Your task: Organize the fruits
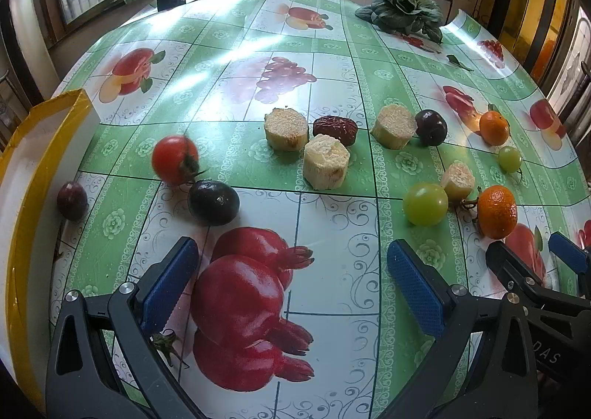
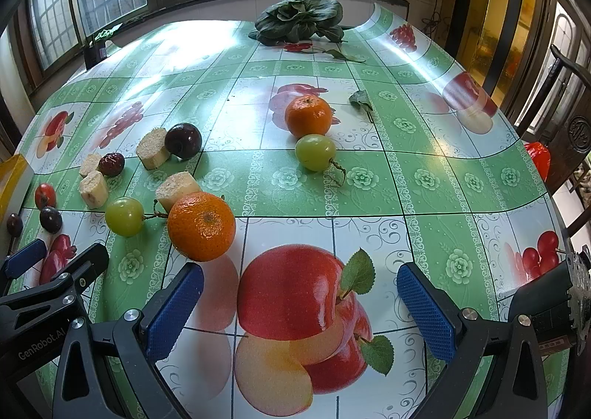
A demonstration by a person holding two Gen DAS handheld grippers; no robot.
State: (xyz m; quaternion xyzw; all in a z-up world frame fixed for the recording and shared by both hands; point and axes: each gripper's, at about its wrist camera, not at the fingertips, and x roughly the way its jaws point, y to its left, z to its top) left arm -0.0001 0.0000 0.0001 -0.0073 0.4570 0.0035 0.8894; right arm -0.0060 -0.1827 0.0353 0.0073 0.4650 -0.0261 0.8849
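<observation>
My left gripper (image 1: pixel 291 247) is open and empty above the fruit-print tablecloth. Just ahead of it lie a dark plum (image 1: pixel 213 202), a red tomato (image 1: pixel 175 159) and a small purple fruit (image 1: pixel 72 200) beside the tray. Pale cut pieces (image 1: pixel 326 161), a red date (image 1: pixel 335 129) and another plum (image 1: pixel 430 127) sit mid-table. My right gripper (image 2: pixel 300 271) is also open and holds nothing. An orange (image 2: pixel 201 226) lies just beyond its left finger, with a green grape (image 2: pixel 124 216) beside it. Farther off are a second orange (image 2: pixel 308 115) and grape (image 2: pixel 316 152).
A white tray with a yellow rim (image 1: pixel 40 145) stands at the table's left edge. Leafy greens (image 2: pixel 299 21) lie at the far end by the windows. A dark wooden chair (image 2: pixel 569 130) and a red bag (image 2: pixel 537 156) are off the right edge.
</observation>
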